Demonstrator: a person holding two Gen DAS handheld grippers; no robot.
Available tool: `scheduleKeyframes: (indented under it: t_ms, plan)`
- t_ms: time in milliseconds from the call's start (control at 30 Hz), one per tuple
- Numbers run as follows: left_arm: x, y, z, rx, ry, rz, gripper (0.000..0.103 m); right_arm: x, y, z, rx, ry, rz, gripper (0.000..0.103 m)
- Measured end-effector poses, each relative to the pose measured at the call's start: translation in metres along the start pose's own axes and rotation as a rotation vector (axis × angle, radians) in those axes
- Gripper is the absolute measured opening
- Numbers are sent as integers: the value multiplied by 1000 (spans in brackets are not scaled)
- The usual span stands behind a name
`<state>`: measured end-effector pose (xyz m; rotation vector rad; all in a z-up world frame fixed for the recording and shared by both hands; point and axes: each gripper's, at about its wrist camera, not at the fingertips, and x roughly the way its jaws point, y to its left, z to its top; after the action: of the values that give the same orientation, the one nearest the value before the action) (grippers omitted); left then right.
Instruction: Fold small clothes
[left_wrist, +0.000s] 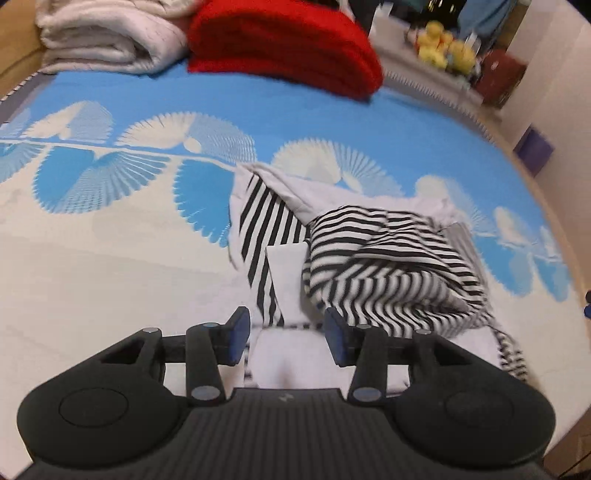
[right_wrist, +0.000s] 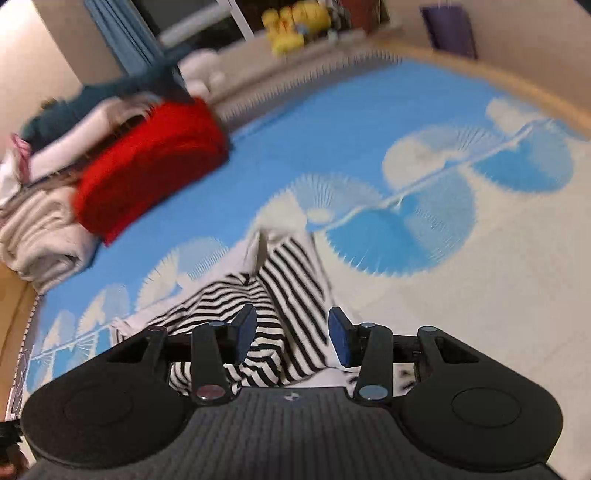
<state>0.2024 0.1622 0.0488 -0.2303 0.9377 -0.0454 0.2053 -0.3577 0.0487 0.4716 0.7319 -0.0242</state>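
The striped garment (left_wrist: 384, 266) lies crumpled on the blue-and-white bedspread (left_wrist: 110, 258), directly ahead of the left gripper (left_wrist: 288, 336) and just past its fingertips. In the right wrist view the same cloth (right_wrist: 280, 295) runs under and between the fingers of the right gripper (right_wrist: 291, 334). Both grippers are spread wide with nothing pinched. The fabric looks light, thin and limp, so it should drape and bunch rather than hold shape; a firm pinch on a flat hem or corner, such as the pale edge nearest the left gripper, seems the best hold. Far ahead, a folded red blanket (left_wrist: 288, 48) sits beside a folded cream blanket (left_wrist: 107, 40). Yellow plush toys (left_wrist: 443, 46) lie beyond the bed.
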Motion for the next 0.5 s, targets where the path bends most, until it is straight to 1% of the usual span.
scheduleKeyframes:
  t_ms: [100,167,233,267,300,333,367,433,500]
  plan:
    - [-37,1,-39,24,-50,-20,47,-39,-18,-22,-40,-34,13,45]
    - [-50,4,-64,50,-65,-28,47,-56,-32,-40,-44,-12,9,45]
    - [-57,8,-94,77,-75,-13,42,-64,-43,-59,-47,-1,-15,44]
    - [-56,11,-105,70,-60,4,40,-68,-49,-68,-47,-1,-22,32]
    - [-58,15,-113,51,-50,3,37,-71,-55,-77,-36,7,-17,22]
    - [-60,18,-119,29,-59,-14,37,-74,-60,-82,-19,22,-13,6]
    - [-59,20,-124,17,-57,-21,37,-76,-64,-87,-9,23,-14,5]
    - [-58,22,-132,13,-42,-7,37,-79,-70,-97,-29,13,-35,5]
    - [-56,26,-139,-11,-21,-12,37,-76,-76,-107,-16,44,-42,5]
